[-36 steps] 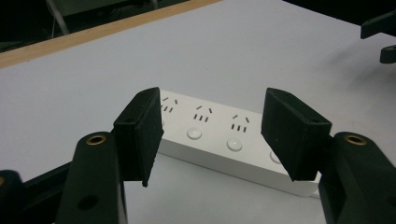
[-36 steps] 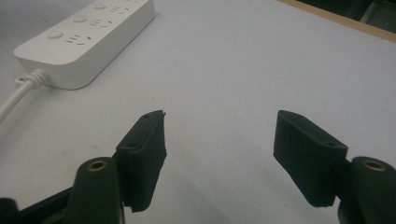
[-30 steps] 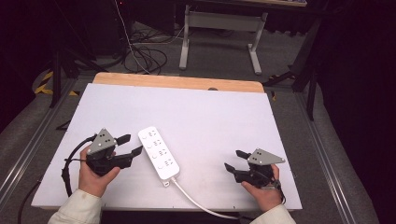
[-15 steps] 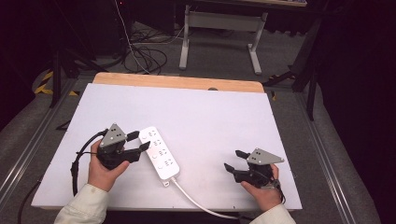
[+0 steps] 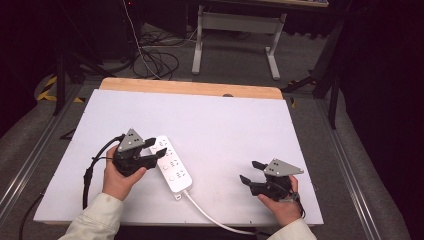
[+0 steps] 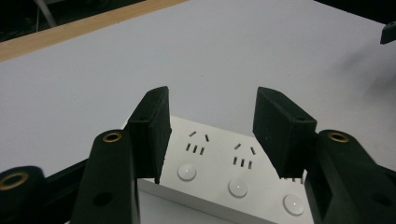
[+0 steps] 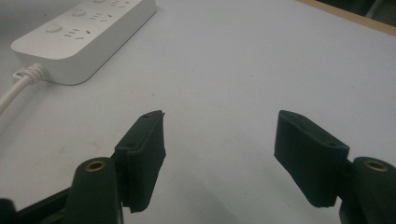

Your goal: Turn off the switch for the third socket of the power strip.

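two grippers at lower frame; left gripper [image 5: 159,148] jaws have just been closing, straddling the white power strip [image 5: 171,168], not gripping; right gripper [image 5: 249,172] gapes empty.

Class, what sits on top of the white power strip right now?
The left gripper hovers with open jaws over the far end of the power strip; sockets and round buttons show between them. The jaws cover the strip's edges there.

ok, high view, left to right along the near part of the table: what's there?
left gripper → power strip → right gripper, jaws open over bare table.
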{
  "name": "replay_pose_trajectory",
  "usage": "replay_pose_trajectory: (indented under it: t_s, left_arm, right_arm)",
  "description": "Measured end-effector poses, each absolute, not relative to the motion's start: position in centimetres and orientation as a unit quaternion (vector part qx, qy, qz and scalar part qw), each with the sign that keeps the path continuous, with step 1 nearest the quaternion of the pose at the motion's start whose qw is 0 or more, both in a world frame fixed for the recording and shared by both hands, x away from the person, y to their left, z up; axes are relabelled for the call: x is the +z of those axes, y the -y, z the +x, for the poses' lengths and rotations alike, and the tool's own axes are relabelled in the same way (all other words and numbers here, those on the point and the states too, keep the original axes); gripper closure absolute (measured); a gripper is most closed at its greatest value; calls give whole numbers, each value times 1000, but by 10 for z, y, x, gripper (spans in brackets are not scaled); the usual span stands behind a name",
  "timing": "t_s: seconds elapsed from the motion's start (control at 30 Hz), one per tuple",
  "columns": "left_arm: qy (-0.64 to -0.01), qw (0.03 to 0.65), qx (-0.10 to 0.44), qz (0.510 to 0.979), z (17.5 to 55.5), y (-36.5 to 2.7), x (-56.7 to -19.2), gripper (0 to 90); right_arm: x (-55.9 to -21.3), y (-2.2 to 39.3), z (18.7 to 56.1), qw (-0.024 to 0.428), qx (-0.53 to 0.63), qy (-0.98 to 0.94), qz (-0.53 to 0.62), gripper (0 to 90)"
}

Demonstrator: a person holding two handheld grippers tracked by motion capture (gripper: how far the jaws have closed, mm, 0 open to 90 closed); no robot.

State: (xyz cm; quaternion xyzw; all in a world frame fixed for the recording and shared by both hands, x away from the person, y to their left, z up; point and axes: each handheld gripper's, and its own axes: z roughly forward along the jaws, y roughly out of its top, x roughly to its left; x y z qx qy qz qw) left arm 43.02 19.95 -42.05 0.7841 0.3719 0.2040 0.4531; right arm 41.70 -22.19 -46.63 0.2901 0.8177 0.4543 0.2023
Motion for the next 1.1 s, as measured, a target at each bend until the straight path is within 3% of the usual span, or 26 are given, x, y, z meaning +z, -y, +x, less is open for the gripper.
replay_pose_trajectory:
  t_s: [0.2,0.43,0.47,0.67,1.1]
  left_arm:
    - [-371,449,212,785,428,-202,-418,503]
    - [-377,429,195,797,433,-202,-423,614]
    - [-379,424,197,798,434,-201,-425,691]
    - [-388,413,197,800,435,-200,-427,895]
    - [-410,417,142,798,450,-206,-440,898]
  right_arm:
    - [-466,222,416,204,454,-817,290,335]
    - [-466,222,416,205,455,-818,288,333]
    - [-466,222,417,205,455,-817,288,329]
    - [-466,221,417,205,454,-818,286,326]
    - [-466,221,417,206,452,-820,285,324]
